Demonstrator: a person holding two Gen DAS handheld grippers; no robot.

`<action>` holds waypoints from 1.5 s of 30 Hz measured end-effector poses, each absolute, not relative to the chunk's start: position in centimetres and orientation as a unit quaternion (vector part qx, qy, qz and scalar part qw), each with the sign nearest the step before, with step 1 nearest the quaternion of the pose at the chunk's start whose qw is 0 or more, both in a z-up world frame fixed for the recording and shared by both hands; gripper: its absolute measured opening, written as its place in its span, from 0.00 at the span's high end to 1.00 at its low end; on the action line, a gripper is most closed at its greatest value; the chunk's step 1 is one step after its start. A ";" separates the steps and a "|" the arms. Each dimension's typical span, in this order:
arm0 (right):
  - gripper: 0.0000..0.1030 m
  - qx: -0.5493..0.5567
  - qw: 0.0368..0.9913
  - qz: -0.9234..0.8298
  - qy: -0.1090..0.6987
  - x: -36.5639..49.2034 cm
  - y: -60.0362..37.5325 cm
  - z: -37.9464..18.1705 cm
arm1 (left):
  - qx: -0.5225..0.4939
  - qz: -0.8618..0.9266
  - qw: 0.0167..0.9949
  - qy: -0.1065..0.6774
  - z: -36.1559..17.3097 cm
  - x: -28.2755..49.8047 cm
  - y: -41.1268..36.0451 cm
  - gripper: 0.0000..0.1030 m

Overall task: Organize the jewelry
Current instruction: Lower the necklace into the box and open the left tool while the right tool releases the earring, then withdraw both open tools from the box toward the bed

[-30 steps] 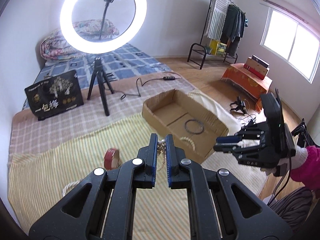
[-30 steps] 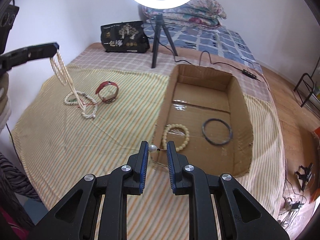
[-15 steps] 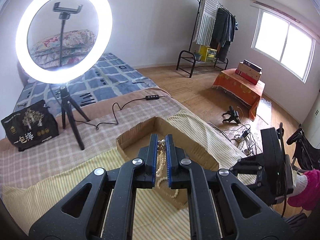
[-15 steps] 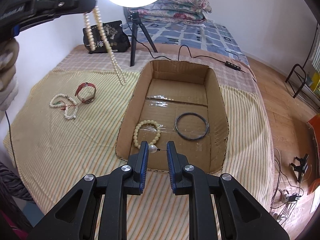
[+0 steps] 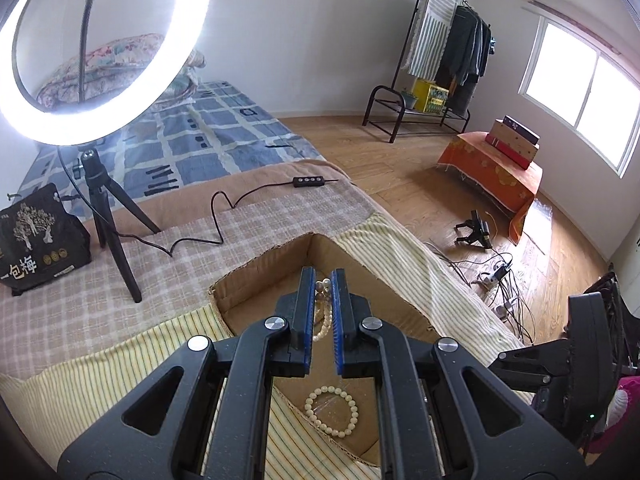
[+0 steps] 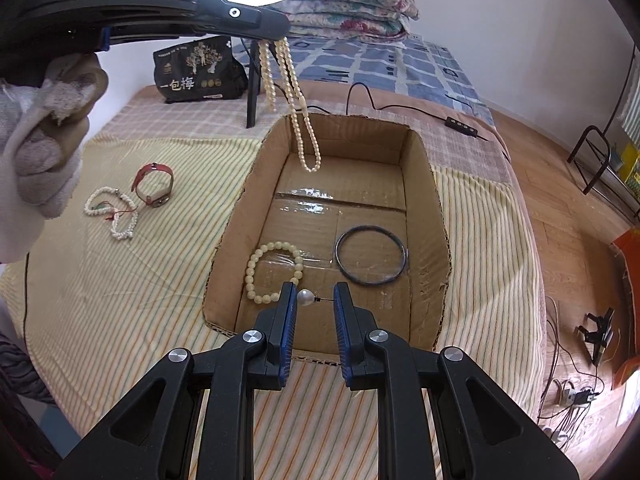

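My left gripper is shut on a long pearl necklace. In the right wrist view that left gripper reaches in from the top left, and the necklace dangles over the far end of the open cardboard box. On the box floor lie a cream bead bracelet and a dark bangle. Over the box's near wall, my right gripper is shut on a pearl pin. A red watch and a white pearl bracelet lie on the striped cloth to the left.
A ring light on a black tripod stands behind the box, with a black bag and a cable with its remote nearby. The bed edge drops to the wooden floor on the right. A gloved hand holds the left gripper.
The left gripper has carried the necklace rightwards from above the striped cloth to above the box. The right gripper has edged slightly closer to the box, with the pearl pin between its fingers throughout.
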State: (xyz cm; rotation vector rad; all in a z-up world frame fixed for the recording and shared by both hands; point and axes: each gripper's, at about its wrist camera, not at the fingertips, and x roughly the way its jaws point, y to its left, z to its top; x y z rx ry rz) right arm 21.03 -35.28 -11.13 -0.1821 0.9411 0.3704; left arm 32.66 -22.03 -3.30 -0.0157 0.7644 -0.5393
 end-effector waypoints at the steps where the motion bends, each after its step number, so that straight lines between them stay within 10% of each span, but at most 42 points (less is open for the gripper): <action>1: 0.84 -0.087 0.871 0.177 0.451 21.1 -35.2 -11.2 | -0.006 -0.258 0.892 0.371 -3.6 32.9 -22.2 0.94; 21: 0.83 -0.108 0.875 0.171 0.441 20.9 -34.3 -11.3 | 0.004 -0.255 0.885 0.389 -5.3 33.8 -23.8 0.94; 39: 0.51 -0.133 0.893 0.139 0.406 19.5 -31.9 -8.7 | 0.023 -0.248 0.898 0.363 -2.5 31.3 -21.2 0.94; 43: 0.46 -0.138 0.896 0.138 0.399 18.8 -31.1 -7.8 | 0.023 -0.246 0.906 0.344 -0.9 30.1 -19.9 0.58; 45: 0.45 -0.139 0.898 0.138 0.395 18.4 -30.6 -7.3 | 0.026 -0.244 0.910 0.335 -0.2 29.5 -19.2 0.57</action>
